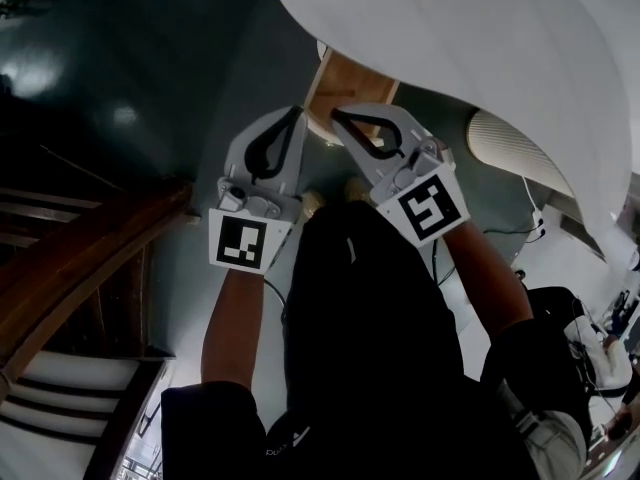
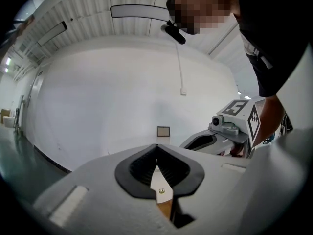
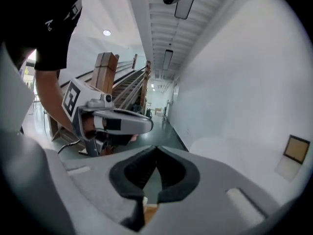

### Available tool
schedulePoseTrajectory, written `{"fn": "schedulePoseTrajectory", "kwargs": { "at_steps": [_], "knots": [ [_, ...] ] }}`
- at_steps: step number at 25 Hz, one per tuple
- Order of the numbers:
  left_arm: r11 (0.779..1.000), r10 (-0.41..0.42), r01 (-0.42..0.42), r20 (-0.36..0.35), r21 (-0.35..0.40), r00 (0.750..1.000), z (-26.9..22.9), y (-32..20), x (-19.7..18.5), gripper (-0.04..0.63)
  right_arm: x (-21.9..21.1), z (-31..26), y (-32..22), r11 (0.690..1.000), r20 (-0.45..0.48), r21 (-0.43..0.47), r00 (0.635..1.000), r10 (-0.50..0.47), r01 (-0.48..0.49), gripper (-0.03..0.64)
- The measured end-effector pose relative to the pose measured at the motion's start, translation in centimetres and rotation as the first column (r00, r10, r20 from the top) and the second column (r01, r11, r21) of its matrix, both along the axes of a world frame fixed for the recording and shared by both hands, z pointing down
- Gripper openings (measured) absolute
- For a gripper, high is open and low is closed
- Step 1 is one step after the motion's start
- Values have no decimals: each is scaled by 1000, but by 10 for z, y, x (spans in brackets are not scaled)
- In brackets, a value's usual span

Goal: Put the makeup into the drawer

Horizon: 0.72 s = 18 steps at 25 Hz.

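No makeup and no drawer show in any view. In the head view both grippers are held close together in front of the person's dark-clothed body, tips pointing away. My left gripper (image 1: 297, 115) is shut with nothing between its jaws, and my right gripper (image 1: 336, 117) is shut and empty too. The left gripper view shows its own jaws closed (image 2: 156, 146) and the right gripper (image 2: 222, 129) beside it. In the right gripper view its own jaws meet (image 3: 155, 149), and the left gripper (image 3: 115, 122) hangs to the left.
A large white curved surface (image 1: 480, 48) fills the upper right, with a wooden piece (image 1: 350, 83) under its edge. A wooden staircase rail (image 1: 80, 268) runs at left over the dark green floor (image 1: 150, 68). White wall (image 2: 107, 102) stands ahead; cardboard boxes (image 3: 105, 67) by the stairs.
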<state>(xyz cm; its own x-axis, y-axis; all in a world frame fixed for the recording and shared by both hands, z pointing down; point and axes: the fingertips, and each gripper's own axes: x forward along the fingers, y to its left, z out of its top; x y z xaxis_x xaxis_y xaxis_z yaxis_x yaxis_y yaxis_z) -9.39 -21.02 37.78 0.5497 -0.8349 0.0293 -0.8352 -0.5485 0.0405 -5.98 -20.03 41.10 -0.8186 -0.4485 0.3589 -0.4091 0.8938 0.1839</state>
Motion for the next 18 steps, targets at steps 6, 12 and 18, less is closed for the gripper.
{"fn": "schedulePoseTrajectory", "kwargs": {
  "at_steps": [6,12,18],
  "knots": [
    [999,15,-15,0,43,1000,-65,19,8,11,10,-84,16,996,239,-44,967,83,-74,3],
    [993,45,-42,-24,108,999,-121,46,13,11,19,-145,42,997,385,-31,920,78,-72,3],
    [989,59,-55,-28,136,998,-156,75,19,11,37,-183,64,994,499,-70,860,103,-78,3]
  ]
}}
